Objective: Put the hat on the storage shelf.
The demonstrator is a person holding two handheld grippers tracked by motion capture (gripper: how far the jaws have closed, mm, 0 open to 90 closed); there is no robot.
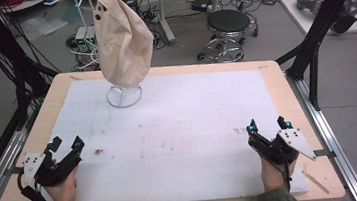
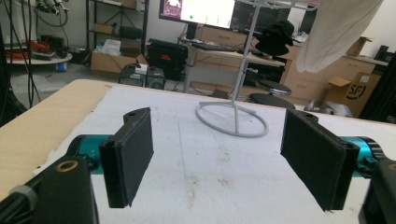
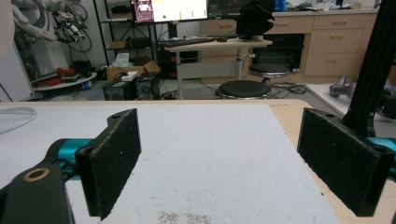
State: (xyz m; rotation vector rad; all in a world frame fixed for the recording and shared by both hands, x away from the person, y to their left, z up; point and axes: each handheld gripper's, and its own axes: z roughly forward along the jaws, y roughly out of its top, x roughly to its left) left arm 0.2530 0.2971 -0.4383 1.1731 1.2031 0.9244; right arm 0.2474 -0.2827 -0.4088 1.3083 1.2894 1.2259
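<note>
A beige cloth bag hangs on a white wire stand at the back left of the white mat. The left gripper view has the stand's ring base ahead and the bag's lower edge at top right. My left gripper rests at the mat's front left corner, open, nothing between its pads. My right gripper sits at the front right, open too, with bare mat between its pads.
The wooden table carries the stained mat. Black frame posts rise at both sides. Stools, cables and boxes stand on the floor beyond the far edge. A desk with a monitor stands behind.
</note>
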